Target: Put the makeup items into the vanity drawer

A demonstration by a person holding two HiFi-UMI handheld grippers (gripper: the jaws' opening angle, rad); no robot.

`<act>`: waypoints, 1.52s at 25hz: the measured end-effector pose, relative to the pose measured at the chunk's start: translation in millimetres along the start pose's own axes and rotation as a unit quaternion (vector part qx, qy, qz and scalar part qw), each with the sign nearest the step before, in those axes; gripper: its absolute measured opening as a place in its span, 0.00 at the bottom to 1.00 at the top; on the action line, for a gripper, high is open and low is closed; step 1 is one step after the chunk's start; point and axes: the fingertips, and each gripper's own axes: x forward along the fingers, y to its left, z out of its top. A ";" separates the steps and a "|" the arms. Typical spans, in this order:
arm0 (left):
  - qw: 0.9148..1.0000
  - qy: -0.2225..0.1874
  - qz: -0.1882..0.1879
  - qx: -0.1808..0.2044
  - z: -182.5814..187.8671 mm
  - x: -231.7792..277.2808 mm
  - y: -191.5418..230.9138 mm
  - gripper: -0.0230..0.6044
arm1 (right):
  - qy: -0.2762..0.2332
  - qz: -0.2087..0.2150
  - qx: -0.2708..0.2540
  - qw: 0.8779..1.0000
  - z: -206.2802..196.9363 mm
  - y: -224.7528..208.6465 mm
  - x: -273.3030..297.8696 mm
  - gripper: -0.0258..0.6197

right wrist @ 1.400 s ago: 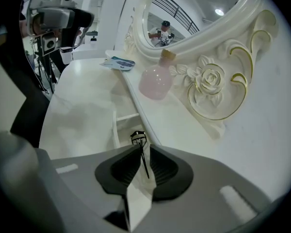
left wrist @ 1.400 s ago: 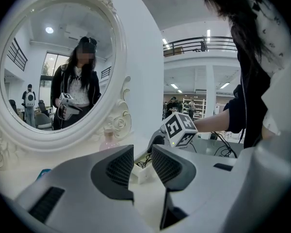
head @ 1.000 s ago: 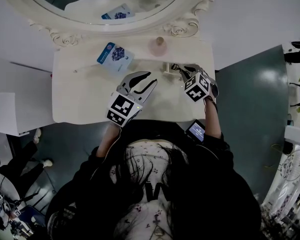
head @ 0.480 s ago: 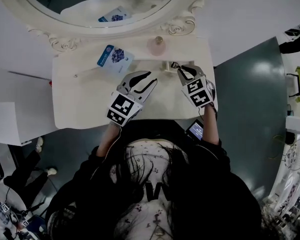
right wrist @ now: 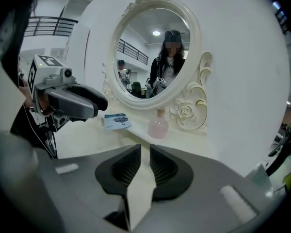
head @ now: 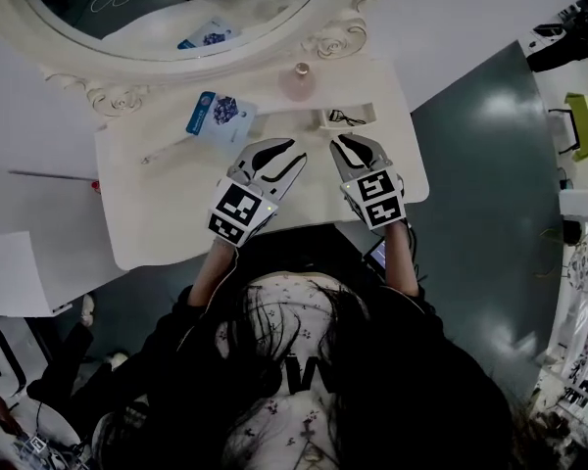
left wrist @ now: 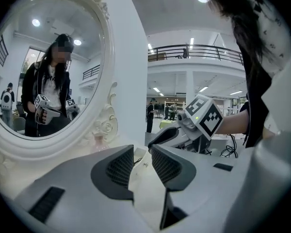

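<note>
Right tongs (head: 341, 142) have drawn back toward six o'clock from the small open drawer (head: 323, 117), leaving a dark wiry item (head: 348, 118) inside. They are barely apart and empty. Left tongs (head: 296, 155) hover apart, also empty. The blue packet (head: 220, 114) waits on the bench (head: 157, 213) at eleven o'clock.

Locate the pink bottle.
In the head view, the pink bottle stands at the back edge of the vanity top, under the mirror frame, right of the blue packet.

Bare bench (head: 162, 209) lies open to the left of my left tool (head: 298, 153) and in the gap beside my right tool (head: 341, 141). Ahead, a packet (head: 216, 114), a bottle (head: 297, 83) and the drawer (head: 325, 118) crowd the back, under the mirror frame (head: 118, 96).
</note>
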 end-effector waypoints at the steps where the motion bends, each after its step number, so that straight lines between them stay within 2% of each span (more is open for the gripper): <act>1: 1.000 0.000 -0.007 0.003 -0.6 -2.3 -2.1 0.22 | -0.004 -0.006 0.010 1.000 0.0 4.8 -2.5 0.14; 6: 0.999 0.003 -0.041 0.009 -8.6 -17.1 -13.1 0.22 | -0.016 -0.037 0.045 0.998 -6.3 28.5 -13.1 0.14; 10: 0.998 0.007 -0.063 0.009 -19.1 -29.5 -21.7 0.22 | -0.024 -0.044 0.076 0.996 -7.8 53.1 -21.8 0.14; 18: 0.996 0.004 -0.084 0.010 -27.6 -44.8 -37.2 0.22 | -0.018 -0.058 0.098 0.993 -22.6 82.4 -38.4 0.12; 20: 0.997 -0.001 -0.082 0.009 -26.5 -47.1 -39.9 0.22 | -0.018 -0.061 0.098 0.993 -23.6 85.7 -42.2 0.09; 29: 0.998 0.001 -0.062 0.008 -28.8 -52.8 -69.0 0.22 | -0.029 -0.041 0.087 0.995 -33.8 96.4 -73.3 0.09; 38: 0.999 0.011 -0.031 -0.002 -29.8 -59.0 -148.6 0.22 | -0.049 -0.009 0.082 0.995 -59.8 110.1 -146.0 0.09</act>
